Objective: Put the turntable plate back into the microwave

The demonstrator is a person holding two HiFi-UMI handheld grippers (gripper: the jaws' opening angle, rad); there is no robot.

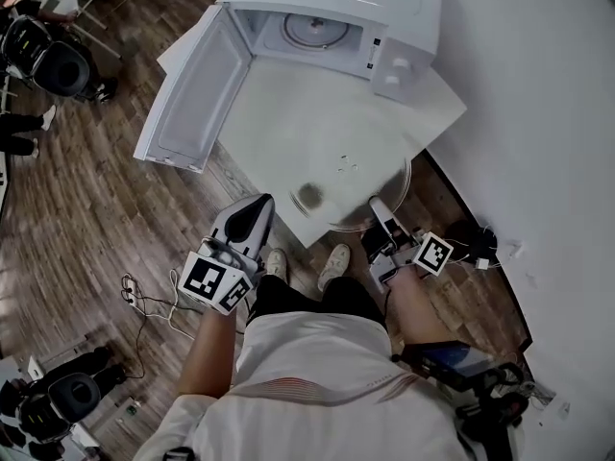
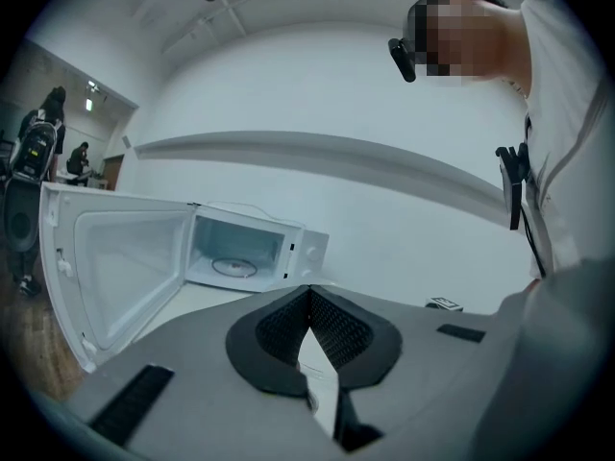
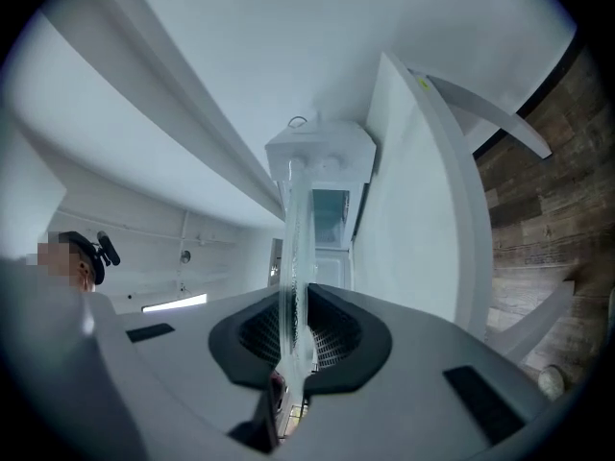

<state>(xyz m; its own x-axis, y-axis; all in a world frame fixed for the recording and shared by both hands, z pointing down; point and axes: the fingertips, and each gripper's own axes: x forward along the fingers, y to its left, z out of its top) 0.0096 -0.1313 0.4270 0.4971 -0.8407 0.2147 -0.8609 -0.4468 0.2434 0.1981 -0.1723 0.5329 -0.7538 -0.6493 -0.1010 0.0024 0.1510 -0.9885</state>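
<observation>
Gripping the turntable plate point(image 3: 296, 243) by its rim, the right gripper point(image 3: 296, 332) is pressing its dark, cross-hatched pads on the glass from both sides. The plate is clear, round and thin. In the right gripper view it is showing edge-on as a pale, ribbed strip running away from the jaws. In the head view it is hanging tilted over the near edge of the tabletop point(image 1: 288, 123), well apart from the microwave point(image 1: 408, 22). Only its curved rim is standing out there, because the white top is showing through the rest. A dark blurred smudge near that edge is not letting itself be made out.

The left gripper point(image 2: 309, 301) is holding nothing, and its textured pads are meeting at their tips. It is hovering off the near edge, to the left of the plate.

The microwave, a smooth white box, is sitting toward the far edge of the tabletop. Its door point(image 1: 192, 94) is swinging wide to the left, and a round roller ring point(image 1: 312, 30) is lying on the cavity floor. Two round knobs are showing on its front panel. Wood-grain flooring point(image 1: 96, 209) is surrounding the table.
</observation>
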